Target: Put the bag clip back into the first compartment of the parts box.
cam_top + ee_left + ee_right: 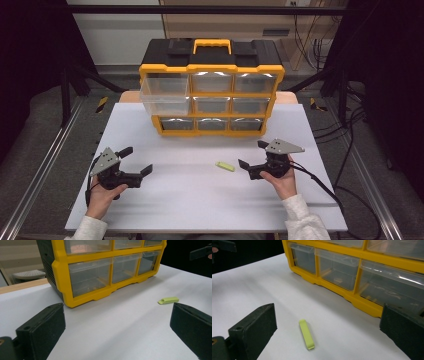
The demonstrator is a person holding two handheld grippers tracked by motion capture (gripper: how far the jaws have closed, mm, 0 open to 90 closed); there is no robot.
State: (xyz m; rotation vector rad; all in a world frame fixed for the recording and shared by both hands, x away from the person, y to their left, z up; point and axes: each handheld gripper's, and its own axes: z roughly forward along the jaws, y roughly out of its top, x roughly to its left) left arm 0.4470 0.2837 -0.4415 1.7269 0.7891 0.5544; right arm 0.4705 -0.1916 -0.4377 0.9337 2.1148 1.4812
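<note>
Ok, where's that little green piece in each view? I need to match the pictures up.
High view: the green piece lies on the white table, right of centre, just left of the right gripper.
Left gripper view: right of centre, above the right-hand jaw.
Right gripper view: low centre, between the jaws.
Shared landmark: the yellow drawer cabinet behind it.
</note>
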